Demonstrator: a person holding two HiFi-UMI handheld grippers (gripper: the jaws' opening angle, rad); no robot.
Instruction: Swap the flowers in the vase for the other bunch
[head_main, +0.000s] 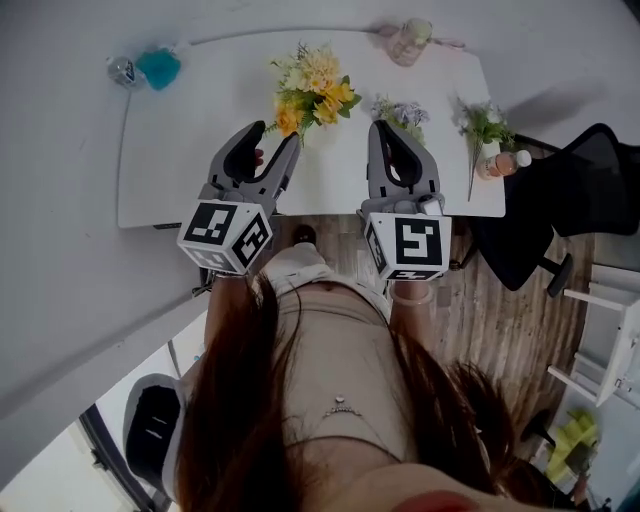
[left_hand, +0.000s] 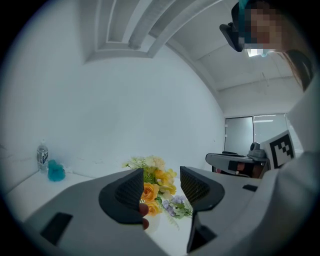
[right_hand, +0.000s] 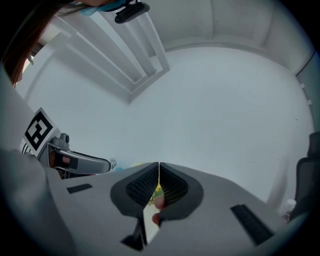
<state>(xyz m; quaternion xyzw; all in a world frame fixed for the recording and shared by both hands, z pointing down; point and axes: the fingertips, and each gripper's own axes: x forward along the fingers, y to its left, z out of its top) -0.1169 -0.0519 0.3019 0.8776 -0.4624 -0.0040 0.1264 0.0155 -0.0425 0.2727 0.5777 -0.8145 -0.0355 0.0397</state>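
A bunch of yellow and cream flowers (head_main: 315, 95) stands at the middle of the white table (head_main: 190, 150); I cannot make out what holds it. A smaller purple bunch (head_main: 400, 112) lies just to its right. My left gripper (head_main: 275, 138) hovers over the table's near edge, open and empty, pointing at the yellow bunch. In the left gripper view the yellow flowers (left_hand: 157, 182) and the purple bunch (left_hand: 177, 205) show through the gap of that gripper (left_hand: 161, 184), some way beyond it. My right gripper (head_main: 393, 130) is shut and empty, close in front of the purple bunch; its jaws (right_hand: 158, 182) meet with no gap.
A green sprig (head_main: 485, 125) and a small bottle (head_main: 503, 162) sit at the table's right end. A pinkish jar (head_main: 410, 40) stands at the far edge. A blue object (head_main: 158, 68) and a water bottle (head_main: 122, 70) occupy the far left corner. A black office chair (head_main: 580, 190) stands right of the table.
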